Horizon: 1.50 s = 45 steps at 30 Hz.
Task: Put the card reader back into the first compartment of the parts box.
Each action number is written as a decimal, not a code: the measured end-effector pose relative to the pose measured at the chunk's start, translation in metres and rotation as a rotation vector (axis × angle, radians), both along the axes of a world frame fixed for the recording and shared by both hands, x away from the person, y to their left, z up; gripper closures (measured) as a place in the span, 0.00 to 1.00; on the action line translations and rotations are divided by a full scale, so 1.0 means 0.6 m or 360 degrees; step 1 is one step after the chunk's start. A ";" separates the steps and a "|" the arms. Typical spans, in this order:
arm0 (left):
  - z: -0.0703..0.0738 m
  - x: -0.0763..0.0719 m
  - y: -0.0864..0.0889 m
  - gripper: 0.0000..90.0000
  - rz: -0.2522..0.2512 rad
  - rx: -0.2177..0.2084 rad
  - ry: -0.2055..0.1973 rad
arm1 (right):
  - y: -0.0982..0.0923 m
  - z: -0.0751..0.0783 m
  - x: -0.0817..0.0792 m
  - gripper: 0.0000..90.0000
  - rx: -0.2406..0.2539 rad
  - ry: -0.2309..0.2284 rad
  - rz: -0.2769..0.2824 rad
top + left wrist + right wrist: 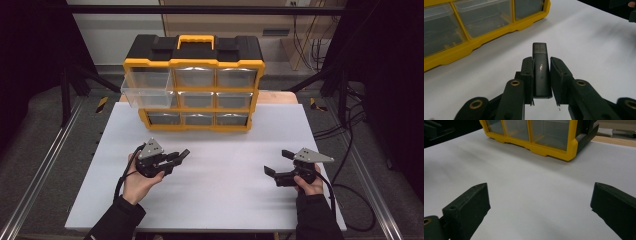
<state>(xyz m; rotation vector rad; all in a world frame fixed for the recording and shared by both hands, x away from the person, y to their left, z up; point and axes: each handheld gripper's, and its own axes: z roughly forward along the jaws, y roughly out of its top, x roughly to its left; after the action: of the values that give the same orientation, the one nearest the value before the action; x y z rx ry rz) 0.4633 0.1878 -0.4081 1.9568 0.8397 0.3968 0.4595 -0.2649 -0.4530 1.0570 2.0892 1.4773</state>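
Nearest to me, my two hands enter from the bottom edge of the high view, dark sleeves at the wrists; each holds a gripper just above the white surface (210, 200).

Left gripper (181, 156): I see it at the left of the high view, pointing toward the middle of the surface; its jaws are drawn close together and clamped on a black USB stick (540, 72); in the left gripper view the stick lies lengthwise between the two pads, its capped end standing out past the jaw tips, small pale lettering on its upper face; the stick is off the surface, carried in the grip.

Right gripper (279, 162): at the right of the high view, well apart from the left one; its jaws stand wide apart with nothing between them; in the right gripper view I see bare white surface between the two black pads.

Farther off, at the back of the surface, stands a yellow-and-black drawer organiser (194, 82) with a yellow carry handle (195, 41) on top; its front shows three rows of three clear drawers; the top-left drawer (145, 90) is pulled out toward me, the others sit flush; I cannot tell what the drawers contain.

Beyond the organiser: a pale wall and trailing cables (345, 125) on the floor at the right.
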 end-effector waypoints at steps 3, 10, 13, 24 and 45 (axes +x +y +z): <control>0.004 0.000 0.005 0.81 0.0006 -0.0005 -0.0008 | 0.000 0.000 0.000 0.03 0.0000 0.0000 0.0000; 0.009 0.001 0.013 0.81 0.0030 -0.0010 -0.0021 | 0.000 0.000 0.000 0.03 0.0002 0.0002 0.0000; 0.011 0.001 0.016 0.81 0.0036 -0.0014 -0.0025 | 0.000 0.000 0.000 0.03 0.0000 0.0002 0.0001; 0.018 0.001 0.025 0.81 0.0055 -0.0030 -0.0037 | 0.000 0.000 0.000 0.03 0.0002 0.0003 0.0001; 0.041 -0.005 0.043 0.81 0.0091 -0.0064 -0.0080 | 0.000 0.000 0.000 0.03 0.0005 0.0003 -0.0002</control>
<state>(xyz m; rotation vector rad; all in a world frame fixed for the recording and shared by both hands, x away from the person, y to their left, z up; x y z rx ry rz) 0.4604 0.2137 -0.3838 1.8816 0.8662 0.4577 0.4593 -0.2651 -0.4528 1.0613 2.0876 1.4798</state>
